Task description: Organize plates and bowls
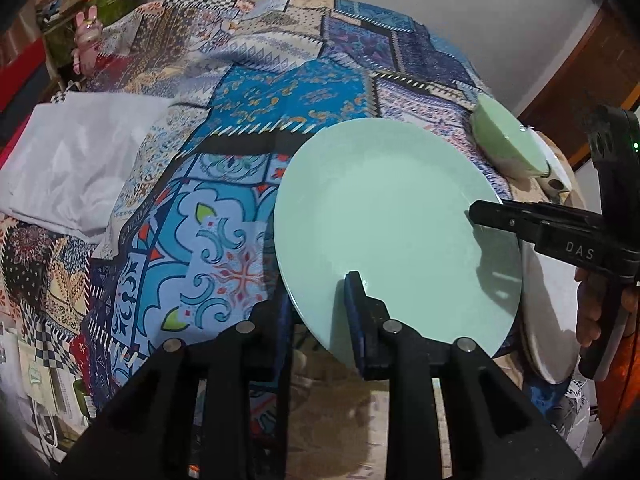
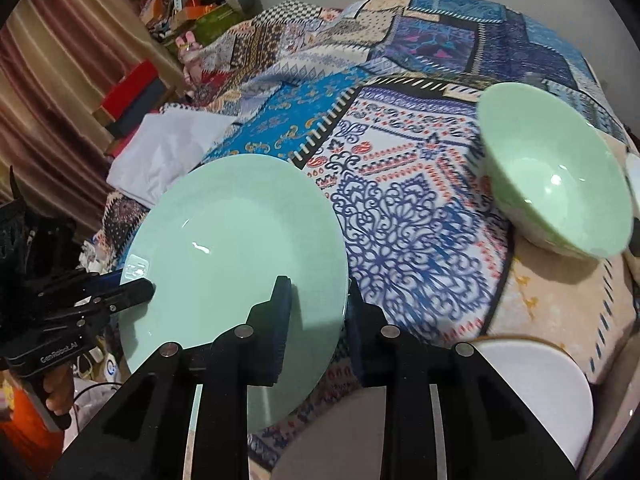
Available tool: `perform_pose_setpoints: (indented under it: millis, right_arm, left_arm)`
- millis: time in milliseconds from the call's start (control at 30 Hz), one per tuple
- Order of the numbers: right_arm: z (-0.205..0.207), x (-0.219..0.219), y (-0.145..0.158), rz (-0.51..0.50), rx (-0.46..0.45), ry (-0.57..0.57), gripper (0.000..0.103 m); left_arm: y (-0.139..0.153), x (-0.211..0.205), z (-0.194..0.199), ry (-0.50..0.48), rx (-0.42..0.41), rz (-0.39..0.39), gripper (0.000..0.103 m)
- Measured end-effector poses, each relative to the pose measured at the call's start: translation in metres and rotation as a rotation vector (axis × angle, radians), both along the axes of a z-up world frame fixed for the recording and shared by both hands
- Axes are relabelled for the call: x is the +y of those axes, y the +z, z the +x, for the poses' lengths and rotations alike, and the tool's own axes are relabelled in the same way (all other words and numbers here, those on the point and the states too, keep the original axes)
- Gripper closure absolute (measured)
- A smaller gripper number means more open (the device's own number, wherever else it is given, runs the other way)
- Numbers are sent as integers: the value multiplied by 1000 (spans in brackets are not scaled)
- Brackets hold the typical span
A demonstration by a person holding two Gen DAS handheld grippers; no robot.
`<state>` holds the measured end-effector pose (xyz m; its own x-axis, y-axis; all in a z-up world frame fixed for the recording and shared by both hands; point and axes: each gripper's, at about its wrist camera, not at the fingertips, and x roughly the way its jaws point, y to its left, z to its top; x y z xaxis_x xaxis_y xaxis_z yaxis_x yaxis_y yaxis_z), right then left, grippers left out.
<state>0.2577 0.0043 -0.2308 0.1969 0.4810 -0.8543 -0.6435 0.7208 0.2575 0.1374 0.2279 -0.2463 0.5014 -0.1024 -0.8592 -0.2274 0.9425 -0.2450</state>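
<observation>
A pale green plate [image 1: 392, 216] is held tilted above the patterned tablecloth [image 1: 224, 120], gripped on two sides. My left gripper [image 1: 316, 304] is shut on its near rim, one pad on top and one beneath. My right gripper [image 2: 316, 300] is shut on the plate [image 2: 236, 240] at the opposite rim; its fingers [image 1: 504, 216] show in the left wrist view. A light green bowl [image 2: 560, 176] rests at the right on the cloth and also shows in the left wrist view [image 1: 504, 136].
A white plate [image 2: 532, 392] lies near the table's front edge, below the right gripper. A folded white cloth [image 1: 80, 160] lies on the left of the table. Cluttered shelves [image 2: 192, 4] and curtains stand behind.
</observation>
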Motion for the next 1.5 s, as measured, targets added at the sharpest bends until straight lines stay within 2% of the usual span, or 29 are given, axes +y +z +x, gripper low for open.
perform_pose_setpoints:
  millis: [500, 800, 1233, 1500]
  right_arm:
    - [-22, -65, 41, 72, -65, -94, 80]
    - [-33, -112, 50, 83, -83, -156, 79]
    - [-45, -173, 34, 109, -35, -277, 79]
    - [-50, -194, 18, 122, 7, -339, 79]
  left_arm:
    - [46, -57, -4, -72, -76, 17, 77]
    - [56, -99, -1, -131, -84, 16, 77]
    - [43, -154, 15, -219, -36, 1, 77]
    - [27, -177, 24, -265, 2, 10, 77]
